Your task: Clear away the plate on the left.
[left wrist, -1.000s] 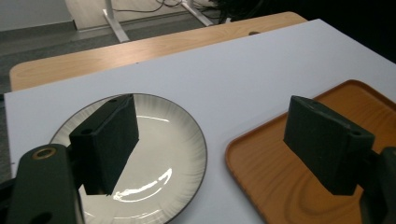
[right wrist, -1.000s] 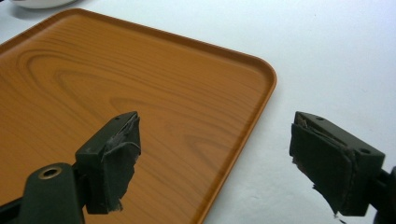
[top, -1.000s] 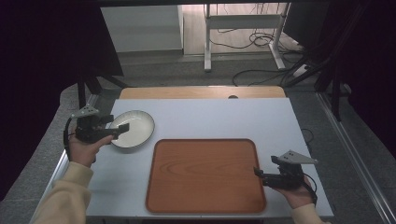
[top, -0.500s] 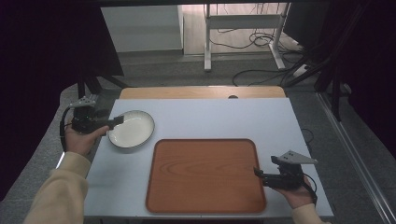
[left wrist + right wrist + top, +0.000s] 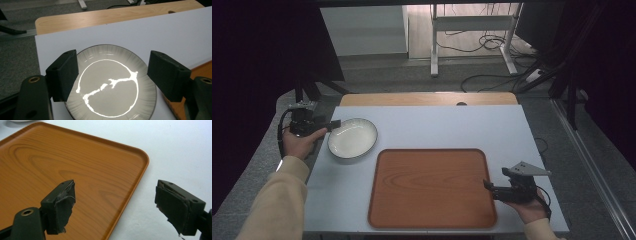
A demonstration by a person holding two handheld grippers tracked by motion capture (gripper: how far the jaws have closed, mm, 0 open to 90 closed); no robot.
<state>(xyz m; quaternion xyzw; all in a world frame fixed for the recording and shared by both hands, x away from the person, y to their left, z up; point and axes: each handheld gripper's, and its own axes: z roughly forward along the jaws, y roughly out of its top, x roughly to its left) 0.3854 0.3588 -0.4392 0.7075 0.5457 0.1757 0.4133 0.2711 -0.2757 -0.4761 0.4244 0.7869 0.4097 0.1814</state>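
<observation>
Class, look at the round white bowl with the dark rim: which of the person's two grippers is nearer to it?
Left. The left gripper sits at the round white bowl with the dark rim, jaws open at its left edge. The right gripper is across the table, at the wooden tray's right edge.

High view sits above my side, looking forward and down over the whole pale blue-white table [image 5: 437,127], far off. My left gripper view looks close along its jaws at the round white dark-rimmed plate [image 5: 111,86]. My right gripper view looks low, close over the orange wood-grain tray [image 5: 70,167]. High view shares both.
</observation>
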